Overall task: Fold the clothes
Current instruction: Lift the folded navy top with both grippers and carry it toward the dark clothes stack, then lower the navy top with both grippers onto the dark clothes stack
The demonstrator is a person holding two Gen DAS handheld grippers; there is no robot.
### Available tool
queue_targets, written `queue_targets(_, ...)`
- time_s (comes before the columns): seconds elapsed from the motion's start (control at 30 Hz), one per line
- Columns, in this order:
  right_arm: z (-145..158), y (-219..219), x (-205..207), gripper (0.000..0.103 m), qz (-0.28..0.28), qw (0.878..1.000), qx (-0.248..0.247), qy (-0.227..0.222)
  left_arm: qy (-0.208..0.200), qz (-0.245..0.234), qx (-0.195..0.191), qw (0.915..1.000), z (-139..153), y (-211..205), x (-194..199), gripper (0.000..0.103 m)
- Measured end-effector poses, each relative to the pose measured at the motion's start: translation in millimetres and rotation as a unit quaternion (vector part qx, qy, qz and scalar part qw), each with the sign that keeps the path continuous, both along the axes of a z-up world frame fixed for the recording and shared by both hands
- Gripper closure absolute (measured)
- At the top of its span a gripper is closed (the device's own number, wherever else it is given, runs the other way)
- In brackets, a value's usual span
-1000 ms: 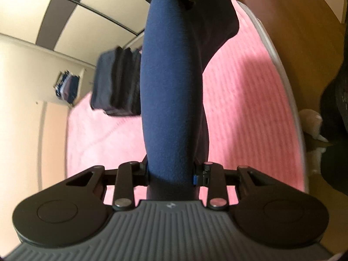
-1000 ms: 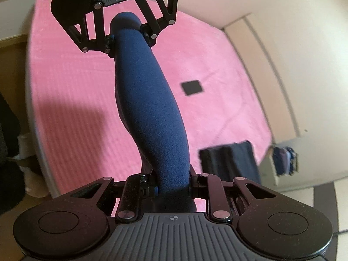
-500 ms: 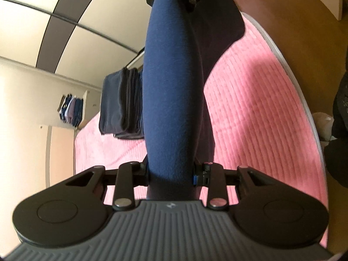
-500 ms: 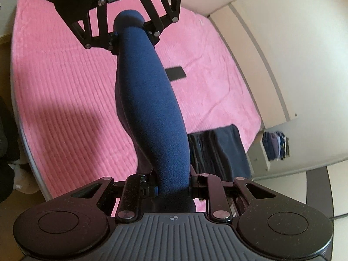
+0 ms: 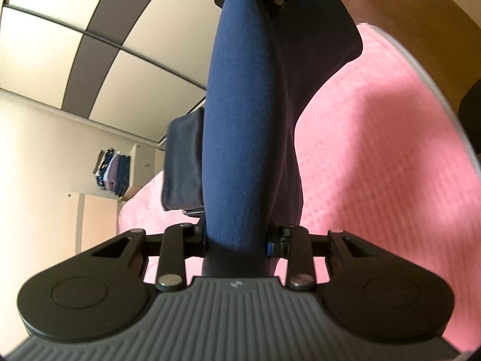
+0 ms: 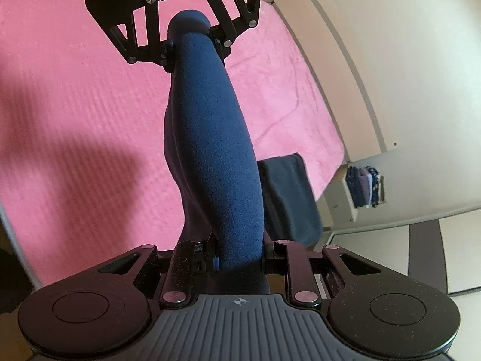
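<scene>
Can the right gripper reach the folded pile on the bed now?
Probably not. The right gripper is shut on the navy garment, which the left gripper clamps at the other end. The folded pile lies close by on the pink bed, but both grippers are occupied.

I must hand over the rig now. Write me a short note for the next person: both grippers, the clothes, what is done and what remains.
Left gripper: jaws shut on one end of the navy blue fleece garment.
Right gripper: jaws shut on the other end; the garment hangs stretched between them above the pink ribbed blanket.
Done: a stack of folded dark clothes lies on the blanket.
Left: lay this garment down, fold it, add it to the stack.
</scene>
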State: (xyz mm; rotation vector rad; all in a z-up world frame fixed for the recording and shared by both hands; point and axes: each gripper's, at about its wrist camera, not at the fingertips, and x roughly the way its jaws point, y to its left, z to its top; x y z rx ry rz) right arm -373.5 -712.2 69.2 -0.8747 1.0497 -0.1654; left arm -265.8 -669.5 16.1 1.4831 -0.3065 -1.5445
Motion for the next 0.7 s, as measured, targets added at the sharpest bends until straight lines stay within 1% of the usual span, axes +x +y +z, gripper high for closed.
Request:
queue_targets(0.13, 5.0, -53.3, 4.0, 0.082, 0.023, 1.0, -0.011, -0.01, -0.005, 0.027, -0.016, 0.9995, 6.0, -53.9, -1.3, 0.074)
queue_targets(0.27, 7.9, -128.3, 5.3, 0.082, 0.056, 0.998, -0.023, -0.033, -0.014, 0.069, -0.036, 0.9969, 11.8, -123.6, -8.0, 0.074)
queue_targets(0.37, 6.9, -191.6, 7.9, 0.082, 0.078, 0.995, -0.031, -0.052, -0.013, 0.1, -0.043, 0.9939, 12.2, -178.9, -12.8, 0.074)
queue_targets(0.47, 1.3, -244.8, 15.2, 0.082, 0.092, 0.993, -0.032, -0.061, -0.013, 0.128, -0.047, 0.9905, 11.4, -232.6, -14.4, 0.074)
queue_targets(0.53, -2.9, -276.1, 23.4, 0.082, 0.101, 0.992, -0.033, -0.063, -0.014, 0.143, -0.048, 0.9884, 9.1, -264.5, -9.1, 0.074)
queue_targets(0.7, -14.7, -339.8, 57.0, 0.082, 0.115, 0.991, -0.034, -0.065, -0.024, 0.16, -0.046, 0.9858, 1.6, -327.0, 19.4, 0.074)
